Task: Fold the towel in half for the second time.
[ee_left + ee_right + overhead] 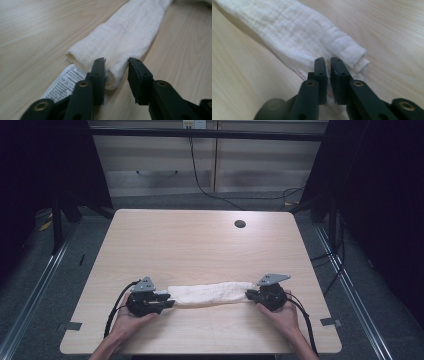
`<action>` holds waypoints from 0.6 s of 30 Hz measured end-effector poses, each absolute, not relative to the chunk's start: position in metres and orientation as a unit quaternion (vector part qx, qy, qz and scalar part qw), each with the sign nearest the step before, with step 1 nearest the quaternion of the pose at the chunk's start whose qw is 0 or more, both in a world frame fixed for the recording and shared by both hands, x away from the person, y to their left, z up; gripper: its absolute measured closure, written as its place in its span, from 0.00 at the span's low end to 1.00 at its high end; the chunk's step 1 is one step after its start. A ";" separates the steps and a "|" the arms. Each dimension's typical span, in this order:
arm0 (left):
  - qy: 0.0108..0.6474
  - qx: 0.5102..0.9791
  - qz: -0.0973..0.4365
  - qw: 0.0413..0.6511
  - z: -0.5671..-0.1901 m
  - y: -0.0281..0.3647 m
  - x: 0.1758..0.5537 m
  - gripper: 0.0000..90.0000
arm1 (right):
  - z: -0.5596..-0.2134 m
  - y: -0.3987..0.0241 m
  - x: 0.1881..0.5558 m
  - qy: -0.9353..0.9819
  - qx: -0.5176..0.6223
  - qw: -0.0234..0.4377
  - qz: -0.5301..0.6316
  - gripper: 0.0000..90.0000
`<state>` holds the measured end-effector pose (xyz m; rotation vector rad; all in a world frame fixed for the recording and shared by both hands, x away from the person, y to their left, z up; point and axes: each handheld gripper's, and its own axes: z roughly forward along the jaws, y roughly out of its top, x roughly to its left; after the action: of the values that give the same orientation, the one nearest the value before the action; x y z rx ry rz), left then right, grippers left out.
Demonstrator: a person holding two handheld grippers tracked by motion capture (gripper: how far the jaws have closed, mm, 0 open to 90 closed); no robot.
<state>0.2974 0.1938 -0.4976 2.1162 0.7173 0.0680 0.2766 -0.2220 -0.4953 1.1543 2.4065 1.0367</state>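
A white cloth [211, 293], folded into a long narrow band, lies flat on the table [200, 240] near its front edge, stretched from side to side between the two grippers.

The left gripper [165, 299] rests at the cloth's left end, held in the person's left hand [131, 317]. In the left gripper view its jaws stand clearly apart, with the rolled corner of the cloth [120, 40] lying between them; one jaw is just beside the fold, the other stands off from it, so nothing is clamped. A care label [62, 83] sticks out from under the cloth end beside the jaws. It is white with rows of small black print and a line of laundry symbols; the print is too small and blurred to read.

The right gripper [251, 295] sits at the cloth's right end, held in the right hand [282, 314]. In the right gripper view its jaws are parted by a narrow slit, with the layered end of the cloth [294, 32] just ahead and under the tips. A thin edge of cloth may lie in the slit, but I cannot tell whether the pads press on it.

A dark round hole [240, 224] marks the table's far right part.
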 end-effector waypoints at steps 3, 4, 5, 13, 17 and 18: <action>0.293 0.849 0.032 0.438 -0.497 0.197 0.294 0.65 | -0.492 -0.223 0.271 0.836 0.394 0.139 0.357 0.89; 0.292 0.850 0.034 0.436 -0.496 0.198 0.293 0.64 | -0.491 -0.225 0.269 0.835 0.394 0.138 0.358 0.88; 0.296 0.848 0.035 0.438 -0.495 0.200 0.292 0.63 | -0.490 -0.227 0.268 0.833 0.392 0.140 0.366 0.86; 0.286 0.841 0.033 0.458 -0.485 0.206 0.282 0.60 | -0.484 -0.244 0.253 0.813 0.410 0.118 0.395 0.78; 0.291 0.834 0.038 0.468 -0.478 0.213 0.280 0.58 | -0.477 -0.250 0.246 0.801 0.416 0.124 0.413 0.73; 0.300 0.830 0.040 0.469 -0.476 0.217 0.279 0.57 | -0.475 -0.252 0.244 0.795 0.421 0.128 0.418 0.71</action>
<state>0.2788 0.2170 -0.4757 2.0334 0.7352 0.0990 0.2439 -0.2518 -0.4746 1.2250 2.3113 1.2168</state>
